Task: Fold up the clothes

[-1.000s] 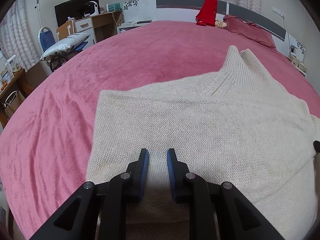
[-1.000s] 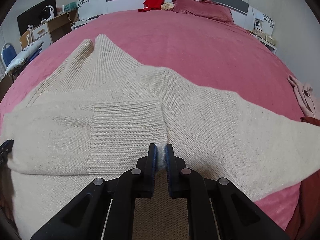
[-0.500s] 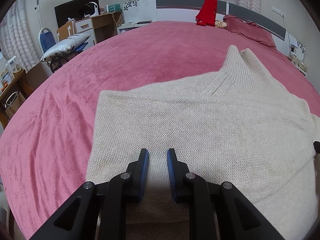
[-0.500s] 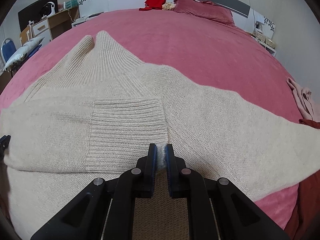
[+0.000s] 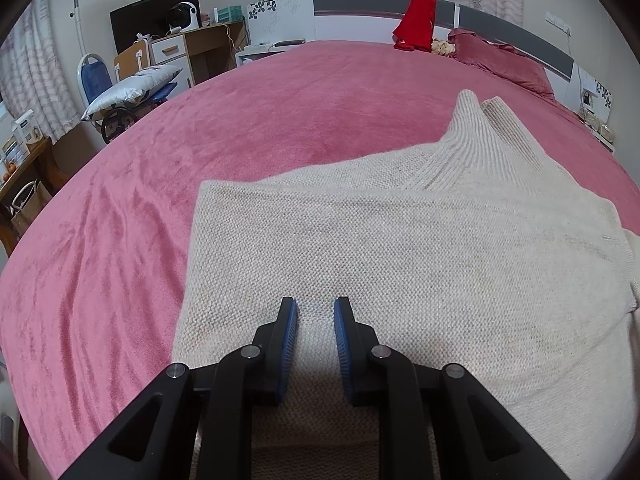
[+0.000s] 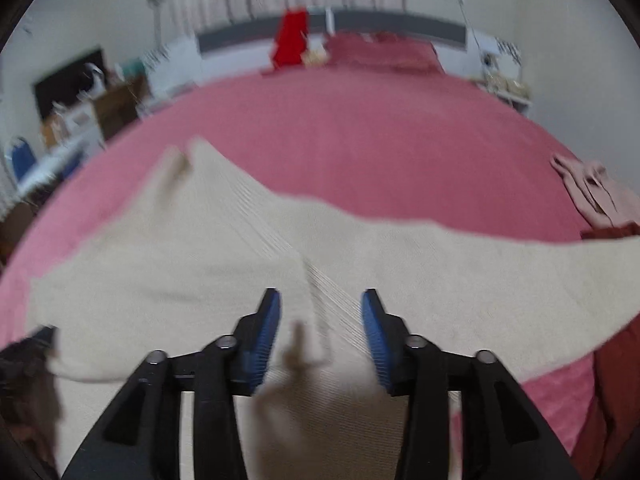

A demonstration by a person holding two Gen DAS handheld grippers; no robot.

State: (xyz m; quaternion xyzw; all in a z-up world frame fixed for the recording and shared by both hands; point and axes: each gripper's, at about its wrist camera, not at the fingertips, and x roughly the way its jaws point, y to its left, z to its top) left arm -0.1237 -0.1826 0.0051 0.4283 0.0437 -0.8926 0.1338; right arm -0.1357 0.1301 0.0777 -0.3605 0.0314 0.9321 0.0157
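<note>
A cream knitted turtleneck sweater (image 5: 400, 248) lies flat on the pink bed cover (image 5: 140, 208), its left sleeve folded across the body. My left gripper (image 5: 316, 304) hovers just over the sweater's lower left part, open and empty. In the blurred right wrist view the same sweater (image 6: 168, 280) shows with the folded sleeve's cuff near the middle and the right sleeve (image 6: 500, 264) stretched out to the right. My right gripper (image 6: 320, 300) is open wide and empty above the cuff.
Red cloth (image 5: 416, 20) hangs on the headboard beside a dark pink pillow (image 5: 500, 60). A desk and a chair with a cushion (image 5: 132, 84) stand left of the bed. Pink clothes (image 6: 592, 196) and a dark red garment (image 6: 616, 360) lie at the right edge.
My right gripper has opened and let go of the sleeve cuff, and it has lifted back quickly, blurring the view. The left gripper has not moved.
</note>
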